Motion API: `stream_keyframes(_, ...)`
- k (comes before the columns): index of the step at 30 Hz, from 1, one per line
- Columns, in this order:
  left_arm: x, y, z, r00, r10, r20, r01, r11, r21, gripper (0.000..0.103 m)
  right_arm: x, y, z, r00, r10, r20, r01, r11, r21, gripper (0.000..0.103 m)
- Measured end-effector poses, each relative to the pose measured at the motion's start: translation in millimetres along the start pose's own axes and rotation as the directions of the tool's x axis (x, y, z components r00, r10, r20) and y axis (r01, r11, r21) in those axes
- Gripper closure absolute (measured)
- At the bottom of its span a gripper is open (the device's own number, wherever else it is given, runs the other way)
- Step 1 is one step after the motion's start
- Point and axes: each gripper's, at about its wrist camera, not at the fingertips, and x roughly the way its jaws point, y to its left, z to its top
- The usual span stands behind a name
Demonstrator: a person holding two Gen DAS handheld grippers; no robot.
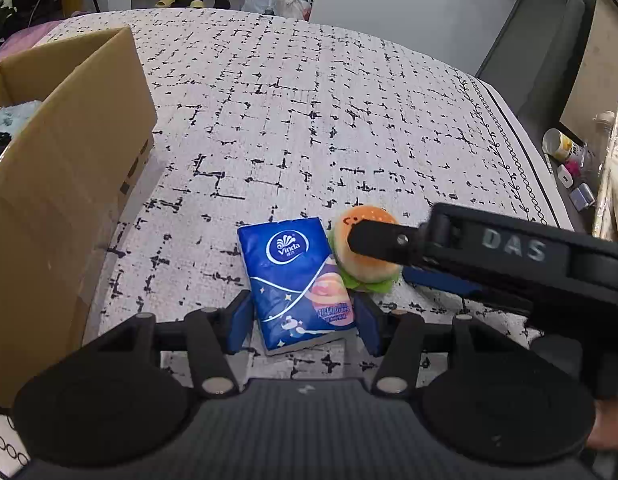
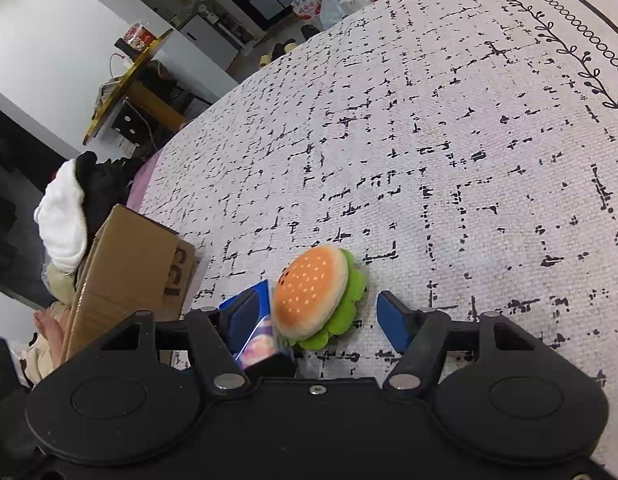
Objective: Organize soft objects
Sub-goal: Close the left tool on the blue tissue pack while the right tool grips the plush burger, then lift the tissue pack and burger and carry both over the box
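Two spread hand-held grippers, left [image 1: 303, 322] straddling tissue pack [image 1: 295, 280], right [image 2: 321, 316] straddling plush burger [image 2: 317, 296], cardboard box [image 1: 69, 184] holding something fluffy [image 1: 11, 120]

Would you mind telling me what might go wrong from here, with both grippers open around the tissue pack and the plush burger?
1. The blue Vinda tissue pack and the orange plush burger with green felt lettuce look to be touching, so lifting one may drag the other.
2. The left gripper and right gripper converge closely; closing could make them collide.
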Motion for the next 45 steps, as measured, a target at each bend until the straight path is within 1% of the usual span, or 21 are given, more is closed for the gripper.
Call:
stream_keyframes(4, -2.3, 0.9, -1.5, 1.000, 0.004, -0.009, -0.004, 1.000, -0.002, 0.050, 4.7, -3.2, 1.6, 1.000, -0.010, 0.013, 0.010, 1.000, 0.009, 0.047)
stream_keyframes(5, -3.1, 1.1, -1.5, 1.000, 0.006, -0.012, -0.006, 1.000, -0.003, 0.050, 6.4, -2.9, 2.6, 1.000, -0.011, 0.016, 0.011, 1.000, 0.012, 0.050)
stream_keyframes(7, -6.1, 2.4, -1.2, 1.000, 0.011, -0.018, -0.011, 1.000, -0.012, 0.050, 9.2, -2.7, 3.2, 1.000, -0.018, 0.021, 0.018, 1.000, 0.004, 0.059)
stream_keyframes(8, -8.1, 3.5, -0.8, 1.000, 0.014, -0.021, -0.015, 1.000, -0.020, 0.050, 10.5, -2.4, 3.4, 1.000, -0.023, 0.018, 0.023, 1.000, -0.003, 0.066)
stream_keyframes(11, -13.0, 6.3, -0.9, 0.999, 0.015, -0.036, -0.016, 0.999, -0.035, 0.050, 9.0, -1.8, 2.1, 0.999, -0.031, 0.014, 0.031, 0.999, -0.008, 0.074)
stream_keyframes(17, -26.2, 8.5, -4.7, 0.999, 0.015, -0.036, -0.016, 1.000, -0.023, 0.050, -9.6, -1.9, -10.5, 0.999, -0.035, 0.005, 0.035, 0.999, 0.022, 0.076)
stream_keyframes(20, -33.5, 9.5, -6.6, 0.999, 0.010, -0.034, -0.010, 1.000, -0.017, 0.050, -18.4, -0.9, -15.1, 0.998, -0.058, 0.000, 0.058, 0.998, 0.022, 0.076)
stream_keyframes(29, -64.9, 14.9, -8.0, 0.999, -0.031, -0.015, 0.031, 0.999, 0.013, 0.050, -55.3, 16.2, -28.0, 0.995, -0.079, 0.054, 0.078, 0.997, 0.011, 0.076)
stream_keyframes(31, -74.5, 15.2, -7.7, 0.999, -0.041, -0.002, 0.041, 0.999, 0.033, 0.050, -64.8, 20.1, -31.9, 0.994, -0.090, 0.065, 0.088, 0.996, 0.022, 0.076)
stream_keyframes(33, -83.9, 15.7, -7.3, 0.999, -0.051, 0.008, 0.050, 0.998, 0.049, 0.050, -75.3, 22.2, -34.0, 0.993, -0.095, 0.067, 0.091, 0.994, 0.062, 0.076)
stream_keyframes(35, -94.8, 16.2, -6.2, 0.998, -0.060, 0.021, 0.059, 0.996, 0.064, 0.050, -86.3, 27.3, -33.5, 0.993, -0.089, 0.080, 0.082, 0.993, 0.079, 0.076)
stream_keyframes(39, -117.6, 16.1, -2.1, 0.995, -0.082, 0.049, 0.078, 0.993, 0.086, 0.050, -107.9, 43.4, -26.6, 0.989, -0.085, 0.125, 0.076, 0.994, 0.076, 0.076)
stream_keyframes(45, -150.4, 16.9, 5.1, 0.990, -0.097, 0.101, 0.085, 0.989, 0.121, 0.050, -129.6, 71.6, -17.2, 0.979, -0.090, 0.180, 0.089, 0.996, 0.013, 0.075)
